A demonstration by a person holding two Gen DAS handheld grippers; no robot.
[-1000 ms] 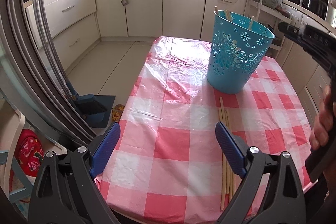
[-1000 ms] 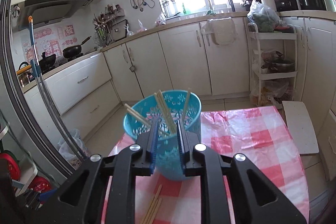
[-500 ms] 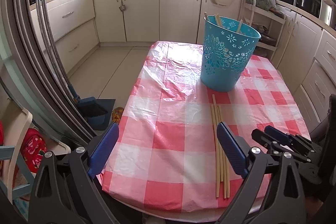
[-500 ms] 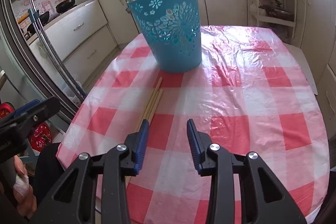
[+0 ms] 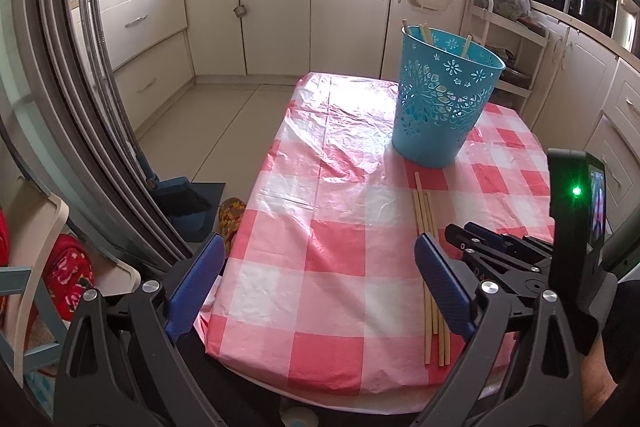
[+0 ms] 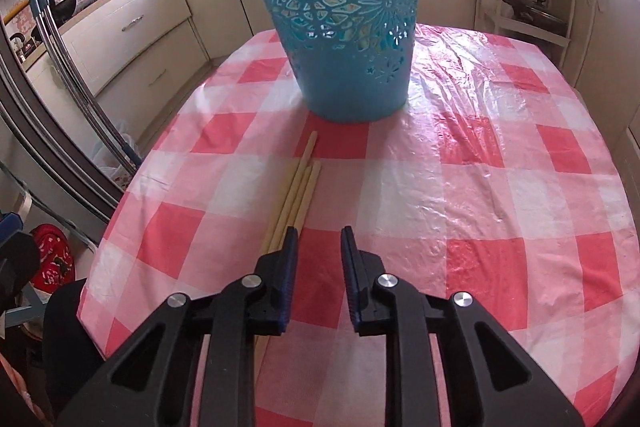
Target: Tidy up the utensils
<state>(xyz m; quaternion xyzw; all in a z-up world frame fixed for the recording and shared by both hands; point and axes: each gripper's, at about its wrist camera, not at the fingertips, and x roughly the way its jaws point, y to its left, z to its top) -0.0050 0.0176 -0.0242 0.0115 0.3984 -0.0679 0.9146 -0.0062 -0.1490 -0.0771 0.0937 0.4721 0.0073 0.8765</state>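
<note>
Checkered tabletop (image 6: 500, 187) carries a blue basket (image 6: 344, 39) and loose chopsticks (image 6: 298, 187); right gripper (image 6: 318, 247) fingers closing on nothing, left gripper (image 5: 320, 267) fingers wide apart.

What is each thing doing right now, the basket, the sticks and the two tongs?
Blue basket: upright on the table, chopsticks poking out.
Loose chopsticks: lying flat in a bundle beside the basket.
Left tongs: wide open, empty.
Right tongs: closing, nothing between them, just right of the bundle.

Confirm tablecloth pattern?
Pink-red and white check on the tablecloth, glossy plastic; clearest in the right wrist view.
</note>
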